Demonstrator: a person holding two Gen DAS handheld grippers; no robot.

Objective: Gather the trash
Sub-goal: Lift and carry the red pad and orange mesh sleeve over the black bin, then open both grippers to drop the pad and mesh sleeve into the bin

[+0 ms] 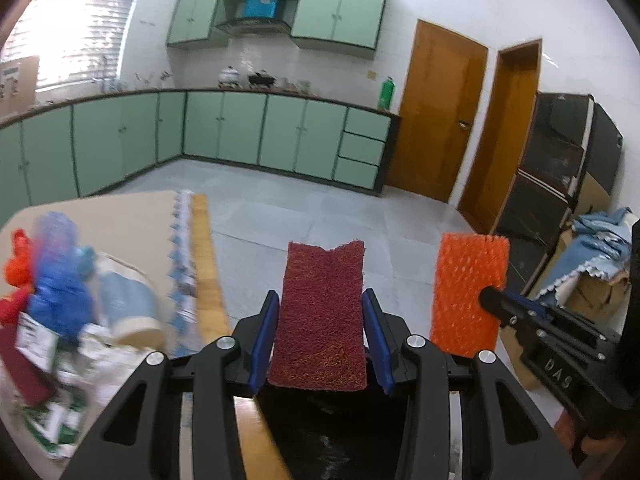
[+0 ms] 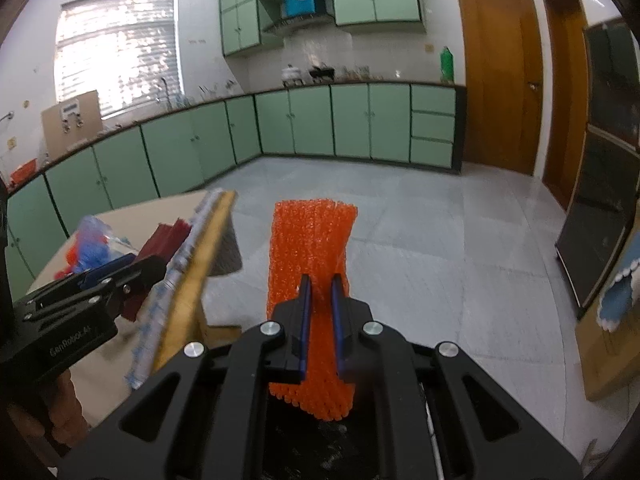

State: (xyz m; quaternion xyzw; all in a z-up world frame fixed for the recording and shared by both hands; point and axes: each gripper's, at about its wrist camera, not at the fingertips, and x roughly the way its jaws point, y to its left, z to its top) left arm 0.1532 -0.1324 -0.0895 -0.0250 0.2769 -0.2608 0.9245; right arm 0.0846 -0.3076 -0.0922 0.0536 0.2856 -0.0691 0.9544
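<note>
The bench (image 1: 132, 216) carried a heap of mixed wrappers (image 1: 52, 304) at its left. The left tool (image 1: 322, 338) gripped a dark red mat piece (image 1: 322, 316) upright beyond the bench edge. The right tool (image 2: 320, 292) clamped an orange foam net (image 2: 310, 248) beside it.

Two tools (image 1: 320, 336) (image 2: 321, 324), one dark red scrub pad (image 1: 322, 312), one orange foam net (image 2: 314, 252)

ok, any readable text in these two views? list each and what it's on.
"GenRobot.AI": body of the left gripper, seen in the right wrist view.
"DAS", roughly: body of the right gripper, seen upside down, uncertain.
Print on the white wrappers on the table: too blurred.
Cardboard box label: too small.
</note>
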